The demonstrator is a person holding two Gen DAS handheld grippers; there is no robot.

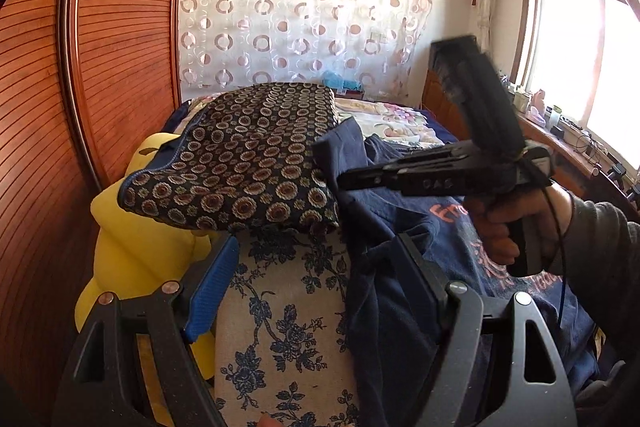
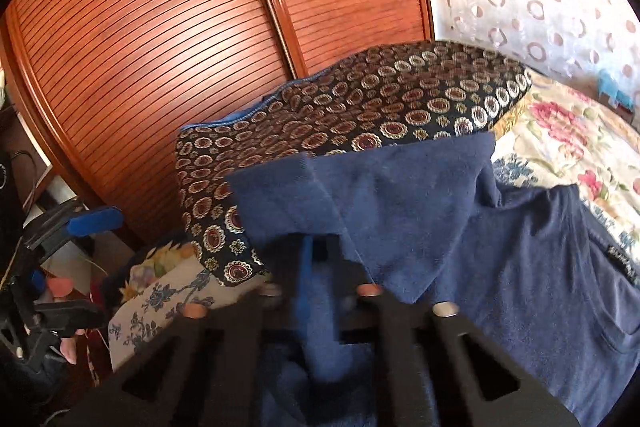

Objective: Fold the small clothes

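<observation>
A navy blue T-shirt (image 1: 404, 267) with pink print lies on the bed's blue-flowered cover (image 1: 280, 307). My left gripper (image 1: 320, 267) is open, its blue pad (image 1: 212, 291) over the cover and its right finger at the shirt's edge. My right gripper (image 1: 352, 181) comes in from the right, shut on a lifted part of the shirt. In the right wrist view the shirt (image 2: 520, 267) spreads right, and its sleeve (image 2: 360, 203) is pinched between my right gripper's fingers (image 2: 320, 267). My left gripper (image 2: 80, 223) shows at far left.
A dark cushion with round medallions (image 1: 240, 159) lies just behind the shirt, also seen in the right wrist view (image 2: 360, 111). A yellow object (image 1: 136, 239) sits left of the bed. Wooden slatted wardrobe doors (image 1: 100, 67) stand left. A window shelf (image 1: 560, 131) with small items is at right.
</observation>
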